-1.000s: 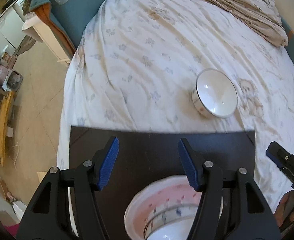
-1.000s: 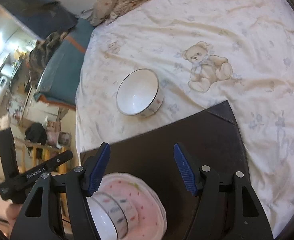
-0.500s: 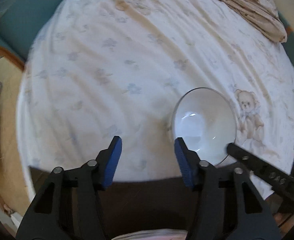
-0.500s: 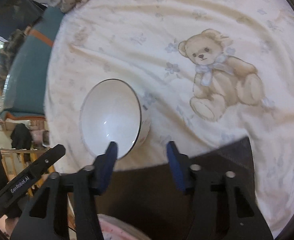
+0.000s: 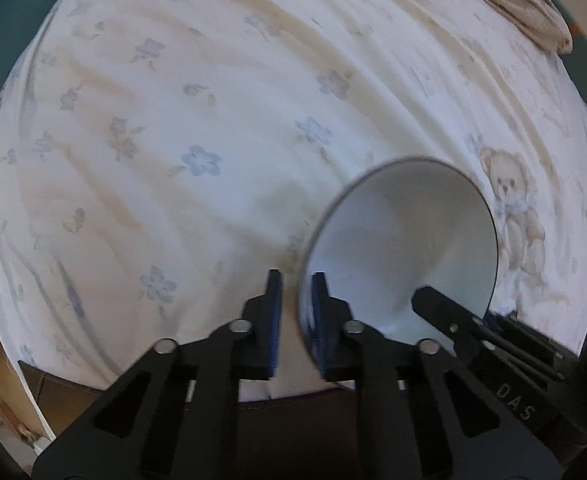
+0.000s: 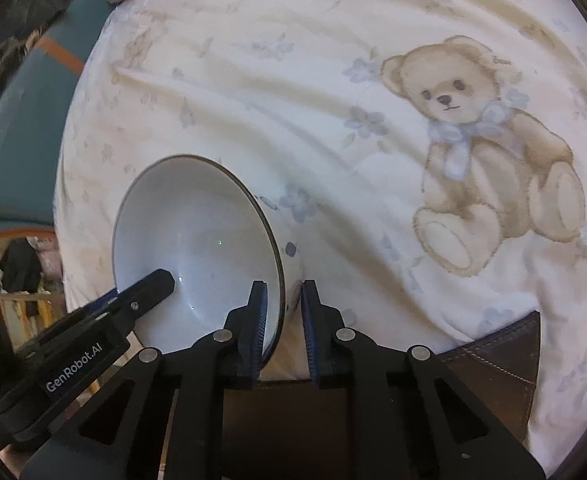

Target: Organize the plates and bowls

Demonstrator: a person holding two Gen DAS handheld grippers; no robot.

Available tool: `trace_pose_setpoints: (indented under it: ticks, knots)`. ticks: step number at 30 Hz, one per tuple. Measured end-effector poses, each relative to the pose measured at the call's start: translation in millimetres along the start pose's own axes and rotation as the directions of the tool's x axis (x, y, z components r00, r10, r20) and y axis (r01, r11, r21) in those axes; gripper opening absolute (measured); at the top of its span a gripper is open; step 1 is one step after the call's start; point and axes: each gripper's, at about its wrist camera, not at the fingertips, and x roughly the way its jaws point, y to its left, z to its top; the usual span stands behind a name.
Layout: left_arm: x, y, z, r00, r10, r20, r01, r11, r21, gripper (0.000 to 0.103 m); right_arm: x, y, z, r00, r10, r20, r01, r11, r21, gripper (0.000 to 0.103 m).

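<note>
A white bowl [image 5: 405,240] with a dark rim sits on the bed sheet. My left gripper [image 5: 296,280] is shut on its left rim, one blue pad outside and one inside. My right gripper [image 6: 282,290] is shut on the bowl's [image 6: 189,232] right rim in the same way. Each view shows the other gripper's finger reaching into the bowl: the right one in the left wrist view [image 5: 445,308], the left one in the right wrist view [image 6: 141,288].
The white sheet has blue flowers and a teddy bear print [image 6: 489,148] right of the bowl. A dark brown mat [image 6: 505,356] lies at the near edge under the grippers. A beige blanket [image 5: 525,4] lies at the far right. The bed edge drops at the left.
Both grippers moved forward from over the mat to the bowl and closed on opposite sides of its rim. The plate with a bowl on the mat has left the view.
</note>
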Motion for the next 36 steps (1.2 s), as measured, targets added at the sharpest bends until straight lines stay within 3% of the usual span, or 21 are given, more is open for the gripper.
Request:
trace_pose_setpoints:
  ticks: [2,14,26,36]
  knots:
    - [0,-5,-4,0.999,0.051,0.006,-0.051,0.999,0.014,0.008,2,3,-1,1.0,-0.016,-0.002,0.016,1.0,-0.014,0.018]
    - [-40,-7,-35,0.996,0.076,0.04,-0.077,0.997,0.03,0.008,-16,15,-21,1.0,-0.002,0.015,0.002,0.999,-0.041,0.018]
    - [-102,-4,-90,0.994,0.05,0.1,-0.053,0.998,0.032,0.009,-71,39,-72,0.998,0.012,0.055,-0.008,0.996,-0.084,0.018]
    - [-154,4,-157,0.988,0.019,0.155,-0.024,0.999,0.027,0.01,-118,57,-132,0.996,0.046,0.077,-0.036,0.99,-0.133,0.018]
